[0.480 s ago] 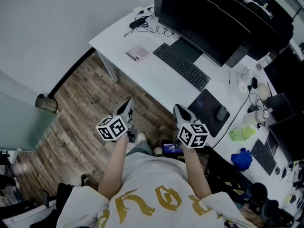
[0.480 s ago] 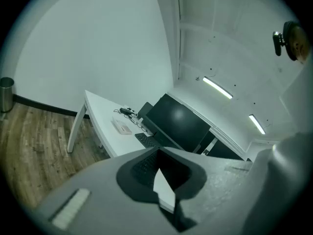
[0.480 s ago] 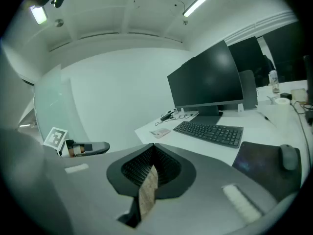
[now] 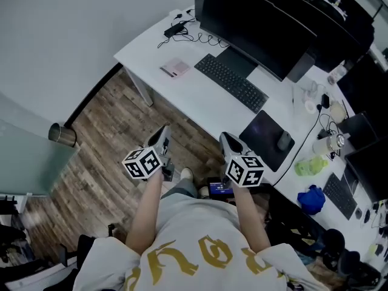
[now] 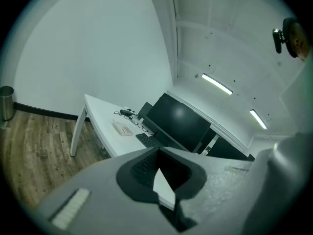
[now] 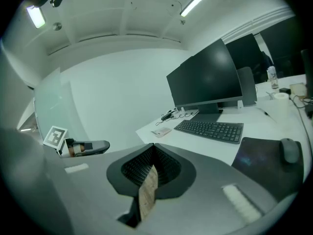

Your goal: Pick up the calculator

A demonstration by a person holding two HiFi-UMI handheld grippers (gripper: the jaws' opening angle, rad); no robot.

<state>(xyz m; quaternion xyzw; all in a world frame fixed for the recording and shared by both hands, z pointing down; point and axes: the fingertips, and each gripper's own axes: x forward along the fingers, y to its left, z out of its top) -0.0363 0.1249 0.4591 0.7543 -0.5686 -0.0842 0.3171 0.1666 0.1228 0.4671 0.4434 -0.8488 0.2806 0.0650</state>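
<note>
The calculator [image 4: 176, 68] is a small pinkish-white slab lying flat near the far left end of the white desk [image 4: 191, 102]. It also shows in the left gripper view as the calculator [image 5: 122, 128] and in the right gripper view as the calculator [image 6: 161, 130]. My left gripper [image 4: 162, 136] and right gripper [image 4: 228, 142] hover over the wooden floor in front of the desk, well short of it. Both are shut with nothing in them. The left gripper [image 5: 165, 196] and right gripper [image 6: 146, 197] point toward the desk.
A black keyboard [image 4: 231, 83] lies before a large monitor [image 4: 257, 26]. A mouse [image 4: 283, 143] sits on a dark pad [image 4: 265, 139]. Cables and a charger [image 4: 177, 28] lie at the far corner. A metal bin [image 4: 62, 136] stands on the floor at left.
The head view has shifted very slightly. Both grippers stay shut in about the same place.
</note>
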